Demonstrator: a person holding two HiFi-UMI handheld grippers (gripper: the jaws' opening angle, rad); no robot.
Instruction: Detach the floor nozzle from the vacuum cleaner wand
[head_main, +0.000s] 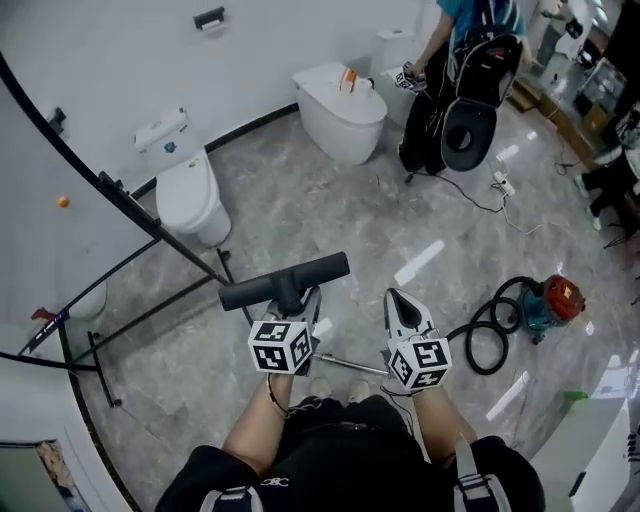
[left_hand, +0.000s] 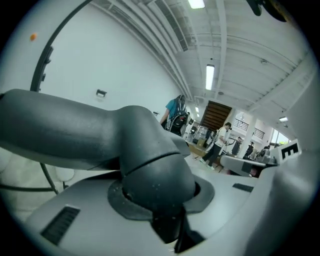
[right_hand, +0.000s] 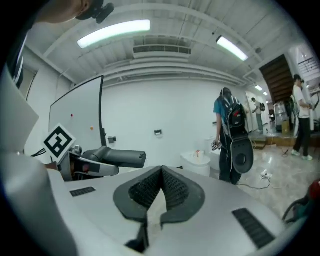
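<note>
The dark grey T-shaped floor nozzle (head_main: 285, 281) is held up in the air, with my left gripper (head_main: 297, 303) shut on its neck. In the left gripper view the nozzle's neck (left_hand: 150, 165) fills the space between the jaws and its bar runs off to the left. My right gripper (head_main: 404, 308) hangs beside it to the right, shut, with its pads (right_hand: 161, 187) pressed together and nothing in them. The nozzle (right_hand: 112, 158) also shows at the left of the right gripper view. A thin silver wand (head_main: 350, 366) lies on the floor below, apart from the nozzle.
A red and teal vacuum cleaner (head_main: 551, 303) with a coiled black hose (head_main: 490, 335) sits on the floor at the right. Two white toilets (head_main: 343, 110) (head_main: 190, 195) stand along the wall. A person with a backpack (head_main: 465, 80) stands at the back. A black frame (head_main: 110, 250) crosses the left.
</note>
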